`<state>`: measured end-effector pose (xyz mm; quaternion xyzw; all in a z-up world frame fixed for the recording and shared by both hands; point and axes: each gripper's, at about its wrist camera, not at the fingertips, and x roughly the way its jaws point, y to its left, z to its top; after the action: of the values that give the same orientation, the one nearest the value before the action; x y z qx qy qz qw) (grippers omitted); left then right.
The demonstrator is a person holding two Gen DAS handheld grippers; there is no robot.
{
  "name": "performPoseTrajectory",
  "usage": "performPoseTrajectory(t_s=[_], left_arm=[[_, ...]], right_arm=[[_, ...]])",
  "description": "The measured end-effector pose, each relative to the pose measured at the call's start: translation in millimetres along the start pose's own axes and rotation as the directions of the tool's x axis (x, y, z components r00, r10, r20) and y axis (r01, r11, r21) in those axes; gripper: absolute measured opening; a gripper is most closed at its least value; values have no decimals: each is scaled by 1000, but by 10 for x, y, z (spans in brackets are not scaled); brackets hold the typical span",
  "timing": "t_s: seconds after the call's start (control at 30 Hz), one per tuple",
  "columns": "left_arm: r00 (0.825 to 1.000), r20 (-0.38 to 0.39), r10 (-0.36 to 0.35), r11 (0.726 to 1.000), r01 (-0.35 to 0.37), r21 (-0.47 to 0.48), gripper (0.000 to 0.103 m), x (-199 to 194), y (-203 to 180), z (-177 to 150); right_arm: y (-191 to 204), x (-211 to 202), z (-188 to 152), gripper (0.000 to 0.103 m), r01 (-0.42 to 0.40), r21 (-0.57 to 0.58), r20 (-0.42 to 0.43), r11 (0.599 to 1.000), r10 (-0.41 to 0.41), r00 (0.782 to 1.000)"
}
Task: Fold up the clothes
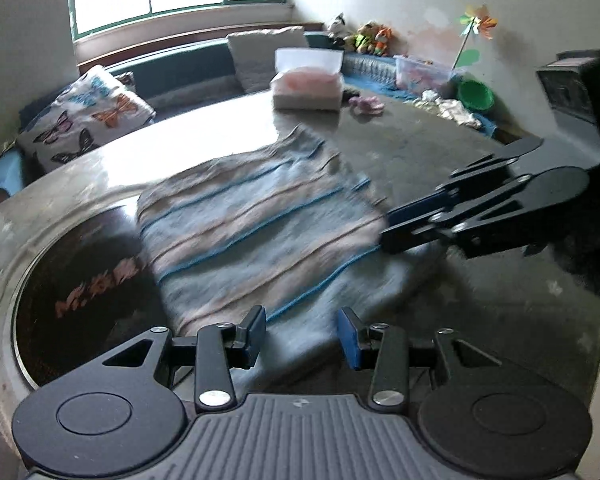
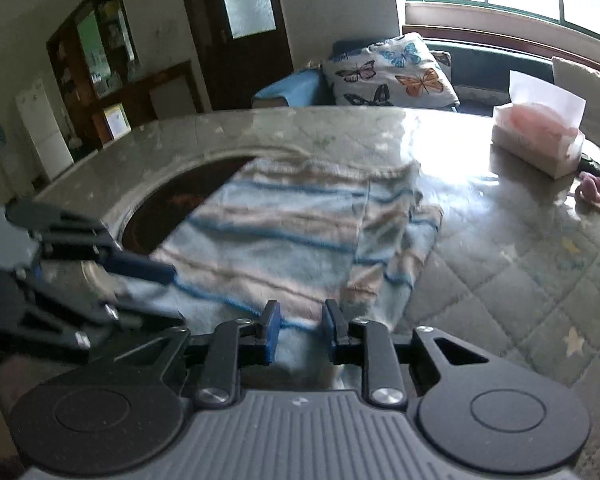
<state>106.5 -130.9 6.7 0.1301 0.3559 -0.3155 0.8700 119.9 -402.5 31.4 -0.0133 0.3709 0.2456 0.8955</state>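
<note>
Striped towel point(image 1: 260, 232): soft terry, blue and beige bands, folded roughly rectangular, lying on the quilted counter point(image 1: 440, 152), overlapping a dark round inset point(image 1: 80, 280). Left tool point(image 1: 302, 336): gaping wide at the near hem. Right tool point(image 2: 300, 330): standing narrower, cloth between fingers, grip unclear. Tissue box point(image 2: 540, 140) sitting well apart.

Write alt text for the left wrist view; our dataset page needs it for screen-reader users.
A blue-and-beige striped knitted cloth lies folded on a grey quilted table cover, partly over a dark round inset. The left gripper is open at its near edge, and the right gripper reaches its right edge. A tissue box sits behind.
</note>
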Motion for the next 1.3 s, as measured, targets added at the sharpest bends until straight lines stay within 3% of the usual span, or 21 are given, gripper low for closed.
performPoseTrajectory(t_s=[0.3,0.5,0.6,0.83,1.1,1.3], left_arm=[[999,32,6,999,-5,-32,43,-130,123,23],[999,-15,40,998,-41,-51,43,-39,251,49],[998,-4,55,996,-55,-68,43,-38,339,154],[996,9,89,988,-87,-127,43,224,604,545],[994,-6,105,983,-105,-147,37,621,797,775],[990,-48,132,971,-139,-195,24,832,1016,731]], right_arm=[[146,-108,82,27,-1,-54,40,999,4,999],[132,75,70,30,-17,-46,-3,999,17,1000],[93,5,139,35,-24,-34,16,999,24,1000],[-96,73,455,36,4,21,78,1000,-6,997],[-336,412,622,36,32,92,80,995,-39,996],[-483,620,630,34,34,122,61,992,-42,997]])
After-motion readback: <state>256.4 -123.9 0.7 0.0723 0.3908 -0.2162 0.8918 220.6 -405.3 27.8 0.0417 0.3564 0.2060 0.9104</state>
